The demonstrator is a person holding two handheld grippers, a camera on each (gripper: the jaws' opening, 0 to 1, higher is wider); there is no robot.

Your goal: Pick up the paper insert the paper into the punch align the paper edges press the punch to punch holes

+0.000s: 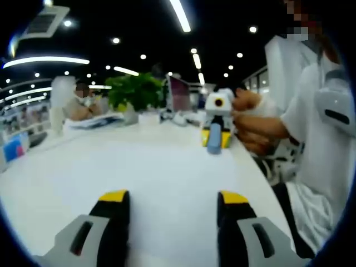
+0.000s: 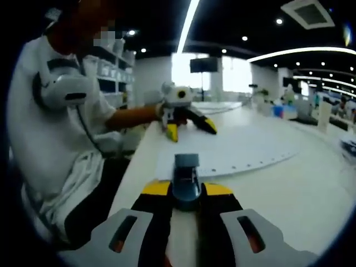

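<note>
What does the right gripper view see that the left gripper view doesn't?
Right gripper view: a white paper lying flat, with a row of holes along its near edge. Left gripper view: a green plant at the table's far end, with another seated person beside it. Both: the white table, a person in white, and the blue-grey punch clamped in the right hand-held gripper.

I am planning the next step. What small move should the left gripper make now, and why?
Probably move the left gripper to the paper and grip its edge. Its jaws stand open and empty, while the right gripper is shut on the punch at the paper's near edge, where a row of holes shows.
</note>
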